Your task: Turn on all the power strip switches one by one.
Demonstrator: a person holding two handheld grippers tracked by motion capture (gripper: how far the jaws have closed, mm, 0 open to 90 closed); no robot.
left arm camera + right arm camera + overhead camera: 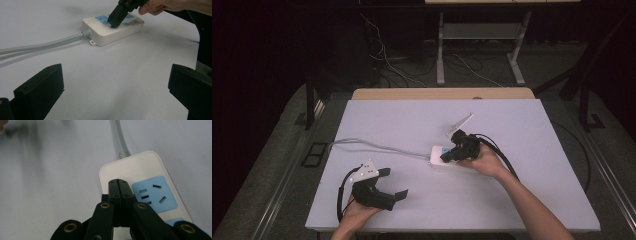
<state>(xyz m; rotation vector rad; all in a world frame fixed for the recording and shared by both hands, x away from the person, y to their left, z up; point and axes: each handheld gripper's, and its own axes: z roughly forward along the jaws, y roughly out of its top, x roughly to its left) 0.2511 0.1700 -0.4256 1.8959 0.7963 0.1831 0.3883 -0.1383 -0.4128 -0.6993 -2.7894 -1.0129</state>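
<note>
A white power strip [443,157] lies just past the centre of the pale tabletop [522,190], its grey cord [372,146] running off toward nine o'clock. The right gripper [446,156] comes in from three o'clock, its fingers [117,190] clenched together with nothing between them, tips pressing on the strip beside a blue socket [154,193]. The left gripper [394,182] rests near seven o'clock, fingers [40,90] spread wide and released.

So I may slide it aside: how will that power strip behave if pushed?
The power strip looks rigid and flat, so it would likely slide, not tip. Its grey cable looks thick and may drag or swing it.
</note>
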